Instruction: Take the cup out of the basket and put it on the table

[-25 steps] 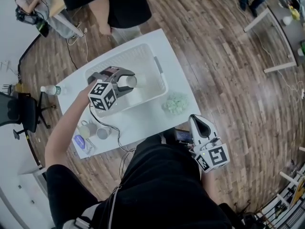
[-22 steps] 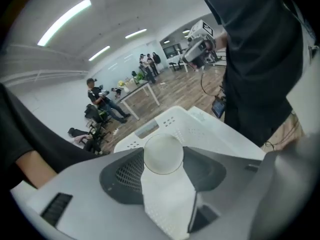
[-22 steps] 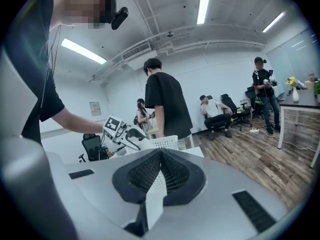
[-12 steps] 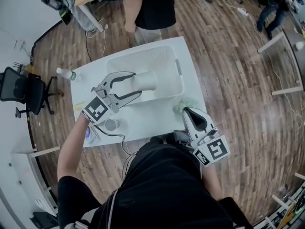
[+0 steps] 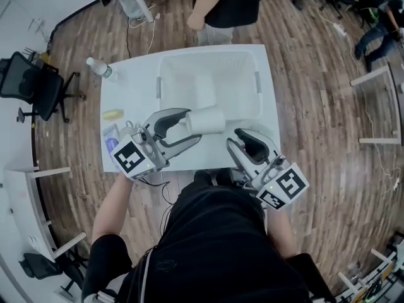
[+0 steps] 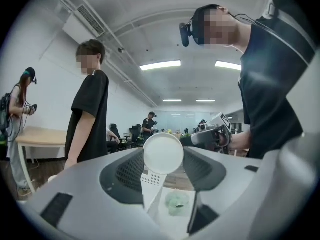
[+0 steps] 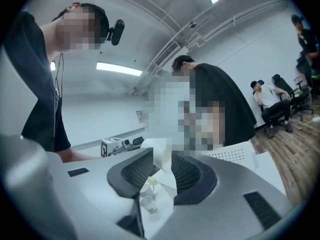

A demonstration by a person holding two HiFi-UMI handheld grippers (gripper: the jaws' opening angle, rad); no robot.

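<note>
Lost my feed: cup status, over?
Left gripper shut on cup. Right gripper empty. Cup above basket's front rim, not down yet. Green clump on table below.

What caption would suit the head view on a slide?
Left gripper holds a white cup at the basket's near edge, above the table.

My clearest lane is the bare patch of the white bench at centre left of the frame, between the clear plastic bottle at its upper-left corner and the small yellow object lower down. The white perforated plastic basket fills the upper middle, and its walls bar any sideways pass. The near edge is tight: my left tongs and right tongs crowd it, with small cups and a pale green crumpled wad on the bench. A standing person in black closes off the top.
</note>
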